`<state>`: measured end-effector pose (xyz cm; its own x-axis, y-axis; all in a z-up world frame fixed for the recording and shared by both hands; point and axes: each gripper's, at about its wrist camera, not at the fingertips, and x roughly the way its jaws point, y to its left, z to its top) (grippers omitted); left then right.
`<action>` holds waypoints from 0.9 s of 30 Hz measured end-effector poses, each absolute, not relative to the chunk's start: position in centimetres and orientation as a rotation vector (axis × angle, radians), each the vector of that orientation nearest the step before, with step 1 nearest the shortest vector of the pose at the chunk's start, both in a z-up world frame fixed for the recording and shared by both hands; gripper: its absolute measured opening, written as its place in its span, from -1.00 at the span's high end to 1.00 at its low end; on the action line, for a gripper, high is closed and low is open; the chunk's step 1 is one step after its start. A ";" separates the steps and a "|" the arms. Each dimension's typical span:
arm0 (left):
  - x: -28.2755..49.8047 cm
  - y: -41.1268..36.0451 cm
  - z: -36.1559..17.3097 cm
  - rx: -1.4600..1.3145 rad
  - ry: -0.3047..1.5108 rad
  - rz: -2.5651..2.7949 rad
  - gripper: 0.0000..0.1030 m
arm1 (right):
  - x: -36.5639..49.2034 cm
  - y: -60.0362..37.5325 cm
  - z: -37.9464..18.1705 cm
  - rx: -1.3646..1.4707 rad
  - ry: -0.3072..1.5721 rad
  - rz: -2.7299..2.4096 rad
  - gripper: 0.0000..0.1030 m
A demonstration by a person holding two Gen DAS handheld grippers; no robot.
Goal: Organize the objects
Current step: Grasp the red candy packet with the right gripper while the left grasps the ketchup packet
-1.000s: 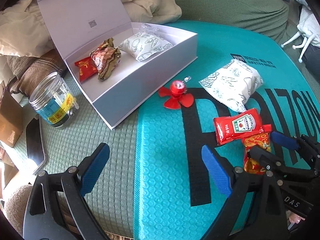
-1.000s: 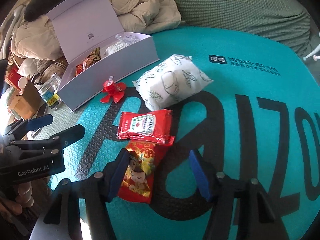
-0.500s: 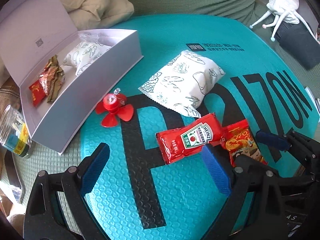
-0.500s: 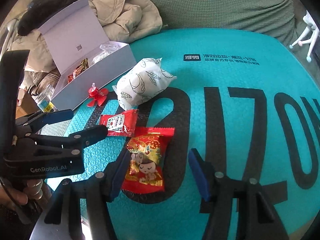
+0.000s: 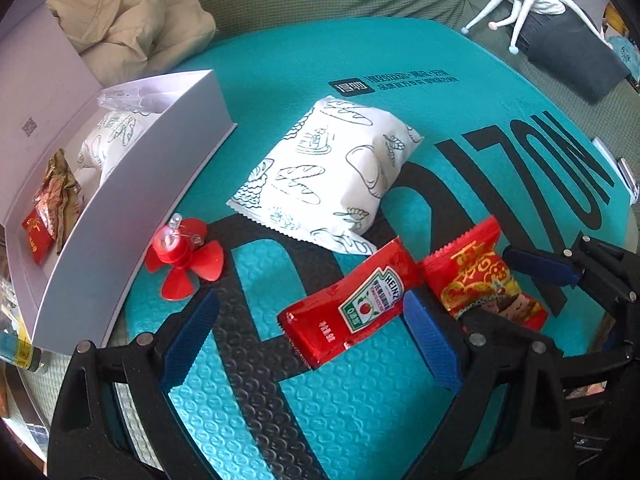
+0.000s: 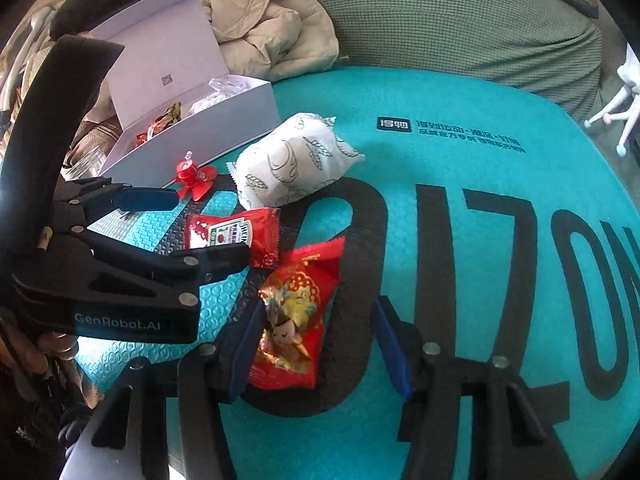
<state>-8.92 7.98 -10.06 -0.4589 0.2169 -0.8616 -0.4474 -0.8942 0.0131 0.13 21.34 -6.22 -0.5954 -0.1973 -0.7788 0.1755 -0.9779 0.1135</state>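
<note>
**Two grippers, two packets, one tight corner**

Your right gripper (image 6: 320, 344) has just been closing around the red candy packet (image 6: 298, 316), which lies on the teal mat (image 6: 460, 152); one pad looks against it, the other stands clear. Your left gripper (image 5: 312, 336) gapes wide over the ketchup sachet (image 5: 352, 304), gripping nothing. Careful: the tools nearly touch, and the sachet overlaps the candy, so one may drag the other. The white box (image 5: 132, 216) waits well left.

I see the ketchup sachet (image 5: 352, 308) flat on the mat (image 5: 460, 120), red candy pack (image 5: 480, 280) touching its right end, white bread pouch (image 5: 332, 176) just behind, red propeller (image 5: 184, 256) left, open white box (image 5: 132, 208) holding snacks beyond.
</note>
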 end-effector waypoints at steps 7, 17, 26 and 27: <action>-8.6 8.6 -10.4 -1.326 0.357 2.356 -0.81 | 0.1 23.2 -6.2 1.294 -0.099 -2.671 0.25; -7.6 8.7 -10.5 -1.300 0.319 2.317 -0.48 | 0.2 24.2 -6.1 1.277 -0.188 -2.685 0.15; -6.8 9.7 -9.9 -1.251 0.372 2.306 0.11 | 0.0 24.0 -6.2 1.266 -0.211 -2.692 0.02; -6.8 9.7 -9.9 -1.251 0.372 2.307 0.13 | 0.0 24.0 -6.2 1.262 -0.213 -2.693 0.02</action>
<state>-6.78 9.71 -9.94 -0.4624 0.2861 -0.8392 -0.5354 -0.8445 0.0071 0.02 23.99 -6.23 -0.6312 -0.2034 -0.7485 0.0833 -0.9772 0.1954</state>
